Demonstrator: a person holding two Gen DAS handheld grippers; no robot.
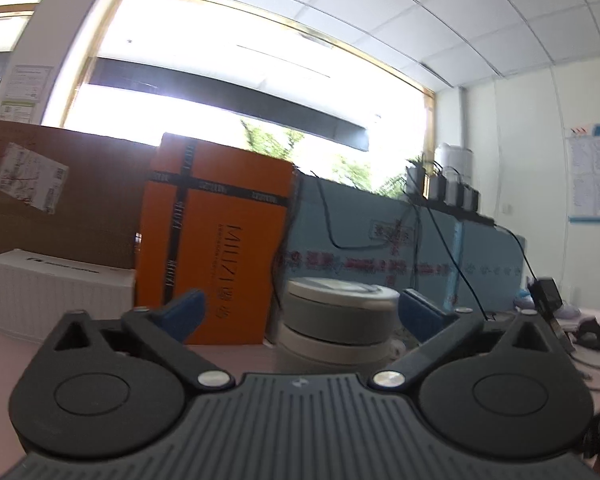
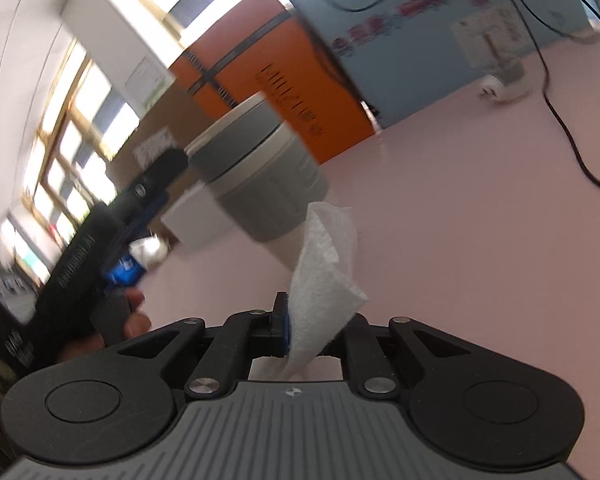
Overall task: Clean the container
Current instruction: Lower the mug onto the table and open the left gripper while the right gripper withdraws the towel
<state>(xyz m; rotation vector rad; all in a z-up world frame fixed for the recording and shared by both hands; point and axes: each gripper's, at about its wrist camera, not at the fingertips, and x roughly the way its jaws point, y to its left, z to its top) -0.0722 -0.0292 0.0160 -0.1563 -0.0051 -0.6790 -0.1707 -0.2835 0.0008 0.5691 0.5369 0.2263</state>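
Right view blurred; container (image 1: pixel 338 320) base hidden by left gripper (image 1: pixel 300 308), upright ahead, jaws released. Right gripper (image 2: pixel 290 320) clamps tissue (image 2: pixel 324 272).

Bright office room behind a pink bench

A wide wood-framed window (image 1: pixel 240 80) glares white under a tiled ceiling (image 1: pixel 480 12). On the pale pink bench (image 2: pixel 460 240) an orange box (image 1: pixel 216 240), brown cardboard (image 1: pixel 60 200) and a light blue panel (image 1: pixel 380 240) draped with black cables stand against it; papers hang on the right wall (image 1: pixel 594 172).
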